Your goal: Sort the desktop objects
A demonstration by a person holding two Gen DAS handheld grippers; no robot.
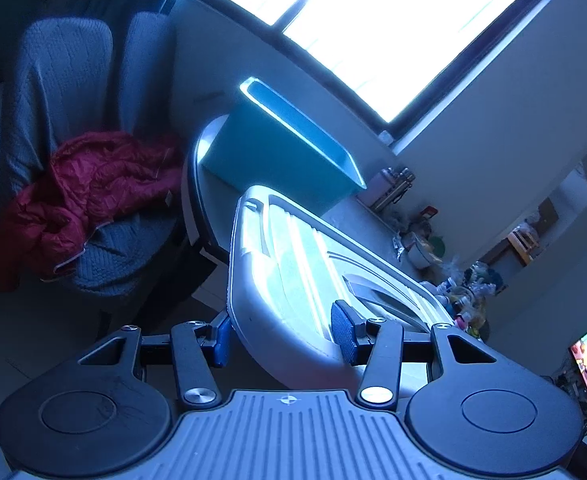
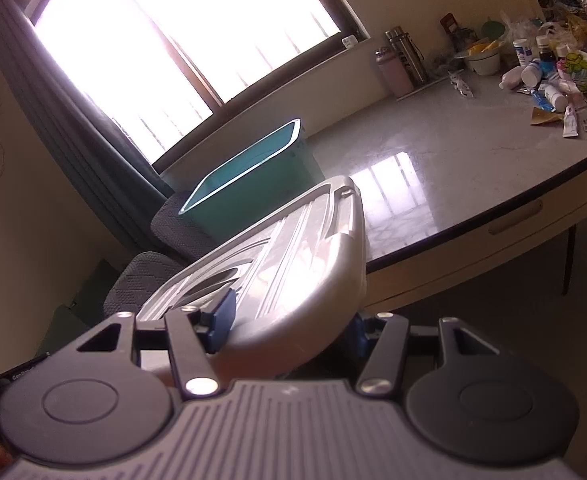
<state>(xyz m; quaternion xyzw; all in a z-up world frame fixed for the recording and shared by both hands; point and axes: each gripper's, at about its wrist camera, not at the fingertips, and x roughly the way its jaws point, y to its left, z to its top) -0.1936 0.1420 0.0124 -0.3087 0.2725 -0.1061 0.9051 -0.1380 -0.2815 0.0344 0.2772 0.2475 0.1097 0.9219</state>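
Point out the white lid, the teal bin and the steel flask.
white lid (image 2: 293, 264): right wrist view, ribbed top face.
teal bin (image 2: 253, 196): right wrist view, side wall below the rim.
steel flask (image 2: 407, 56): right wrist view, middle of body.

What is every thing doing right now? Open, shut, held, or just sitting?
White lid: off the bin, tilted, held at both ends.
Left gripper: shut on the lid.
Right gripper: shut on the lid.
Teal bin: open, on the table.
Table: bottles crowd its far end.
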